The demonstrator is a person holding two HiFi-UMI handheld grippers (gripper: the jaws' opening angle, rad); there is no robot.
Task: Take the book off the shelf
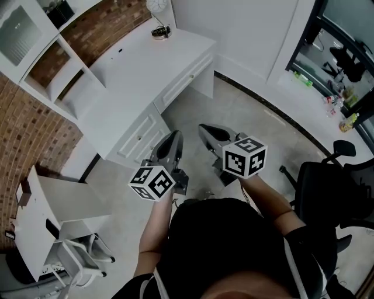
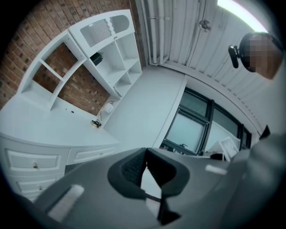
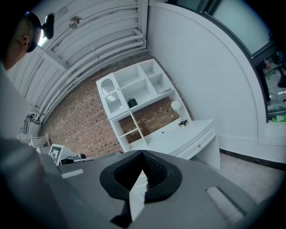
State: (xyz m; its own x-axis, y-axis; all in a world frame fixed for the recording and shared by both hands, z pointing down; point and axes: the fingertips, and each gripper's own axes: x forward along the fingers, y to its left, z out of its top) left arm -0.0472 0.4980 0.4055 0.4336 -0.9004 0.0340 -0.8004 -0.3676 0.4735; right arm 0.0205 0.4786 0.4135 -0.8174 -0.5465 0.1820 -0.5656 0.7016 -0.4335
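A white shelf unit [image 1: 44, 55] stands on the back of a white desk [image 1: 146, 64] against a brick wall. In one upper compartment sits a small dark thing [image 1: 58, 11], possibly the book; it also shows as a dark thing [image 2: 96, 58] in the left gripper view and a dark thing [image 3: 132, 102] in the right gripper view. My left gripper [image 1: 173, 142] and right gripper [image 1: 205, 131] hover side by side over the floor, well short of the desk. Both are shut with nothing between the jaws, as seen at the left gripper [image 2: 145, 172] and the right gripper [image 3: 140, 174].
A small lamp [image 1: 160, 30] stands at the desk's far end. A black office chair [image 1: 333, 181] is at the right. A white stand [image 1: 52, 216] sits low at the left. Bottles [image 1: 349, 121] line the window sill. Desk drawers [image 1: 140, 137] face me.
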